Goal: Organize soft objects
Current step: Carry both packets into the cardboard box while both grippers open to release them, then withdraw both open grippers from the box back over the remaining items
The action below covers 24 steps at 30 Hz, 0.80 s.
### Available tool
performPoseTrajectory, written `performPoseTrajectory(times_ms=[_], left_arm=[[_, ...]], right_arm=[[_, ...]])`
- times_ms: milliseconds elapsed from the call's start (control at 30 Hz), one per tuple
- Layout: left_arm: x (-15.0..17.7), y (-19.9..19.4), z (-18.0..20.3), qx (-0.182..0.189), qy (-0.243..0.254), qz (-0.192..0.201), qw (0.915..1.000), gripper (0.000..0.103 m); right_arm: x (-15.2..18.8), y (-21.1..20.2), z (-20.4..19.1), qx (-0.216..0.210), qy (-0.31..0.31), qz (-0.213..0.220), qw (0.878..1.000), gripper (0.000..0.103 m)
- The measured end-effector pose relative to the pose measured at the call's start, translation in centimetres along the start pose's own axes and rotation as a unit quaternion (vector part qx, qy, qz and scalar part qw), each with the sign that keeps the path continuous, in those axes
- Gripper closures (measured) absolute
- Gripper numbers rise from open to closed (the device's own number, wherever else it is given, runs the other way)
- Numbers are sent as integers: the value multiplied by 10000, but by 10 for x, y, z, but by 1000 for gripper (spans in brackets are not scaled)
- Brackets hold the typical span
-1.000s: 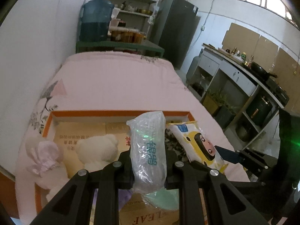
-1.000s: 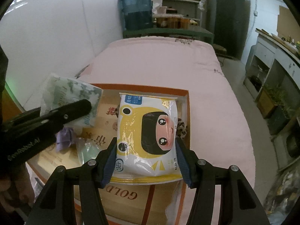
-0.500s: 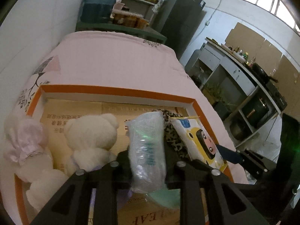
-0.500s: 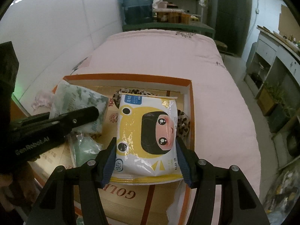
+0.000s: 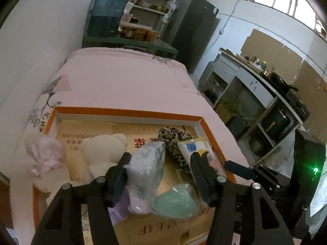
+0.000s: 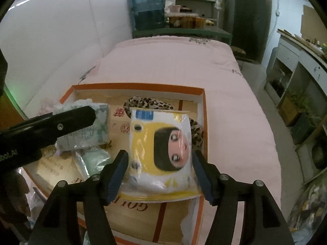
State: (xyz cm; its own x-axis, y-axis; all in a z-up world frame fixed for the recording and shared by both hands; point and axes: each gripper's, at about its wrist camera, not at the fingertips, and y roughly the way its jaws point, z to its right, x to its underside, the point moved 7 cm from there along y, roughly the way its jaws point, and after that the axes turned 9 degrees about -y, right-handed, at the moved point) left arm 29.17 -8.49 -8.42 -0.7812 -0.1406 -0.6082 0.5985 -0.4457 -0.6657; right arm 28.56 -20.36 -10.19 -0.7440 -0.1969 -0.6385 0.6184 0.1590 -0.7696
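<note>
A pink-covered bed [image 5: 126, 85] is carrying a shallow orange-rimmed tray [image 5: 126, 112] lined with cardboard, where the soft things are gathering. The left gripper [image 5: 159, 175] is opening around a clear tissue pack [image 5: 146, 175], which is lying along the fingers in the tray, touching only the left pad. The right gripper [image 6: 161, 173] is opening too, its pads just clear of the yellow cartoon wipes pack [image 6: 163, 155], lengthwise between them over the tray's right edge. A white plush bear [image 5: 102, 153] is sitting left; a kitchen counter [image 5: 265, 81] is standing beyond.
</note>
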Motion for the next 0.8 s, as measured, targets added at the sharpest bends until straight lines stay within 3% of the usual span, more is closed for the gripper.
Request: performPoseTrajectory(times_ms=[467, 800], left_arm=[[-10, -51, 8, -37, 107, 644, 9979, 44], [-1, -85, 16, 13, 128, 896, 9959, 44]], right_arm=[[0, -42, -8, -13, 8, 321, 9995, 36], [7, -76, -24, -101, 69, 514, 9986, 36]])
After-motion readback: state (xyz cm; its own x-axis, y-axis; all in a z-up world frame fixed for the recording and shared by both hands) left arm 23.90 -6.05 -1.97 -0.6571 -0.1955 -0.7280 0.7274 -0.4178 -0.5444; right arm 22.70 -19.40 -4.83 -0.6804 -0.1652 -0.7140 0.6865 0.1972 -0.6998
